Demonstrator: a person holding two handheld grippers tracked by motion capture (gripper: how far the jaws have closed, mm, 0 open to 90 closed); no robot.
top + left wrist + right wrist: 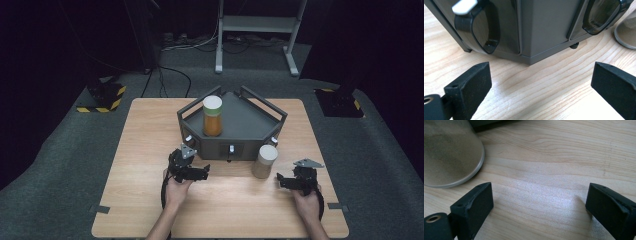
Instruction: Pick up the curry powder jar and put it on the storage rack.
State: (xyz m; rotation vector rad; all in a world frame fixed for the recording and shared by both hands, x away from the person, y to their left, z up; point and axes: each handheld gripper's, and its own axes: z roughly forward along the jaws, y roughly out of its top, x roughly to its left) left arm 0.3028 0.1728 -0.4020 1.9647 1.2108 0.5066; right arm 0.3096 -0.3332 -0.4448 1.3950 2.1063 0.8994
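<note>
A dark grey tray-like rack stands at the middle of the wooden table. An orange jar with a white lid stands upright inside it. A beige jar stands on the table just in front of the rack's right corner. My left gripper rests low by the rack's front left corner, open, with bare wood between its jaws. The rack's front face and handles loom close ahead. My right gripper sits open just right of the beige jar, with nothing between its jaws.
The table's front half is bare wood. Beyond the table lie grey carpet, cables and a white metal stand. Yellow-and-black striped bases sit at the far left and far right of the floor.
</note>
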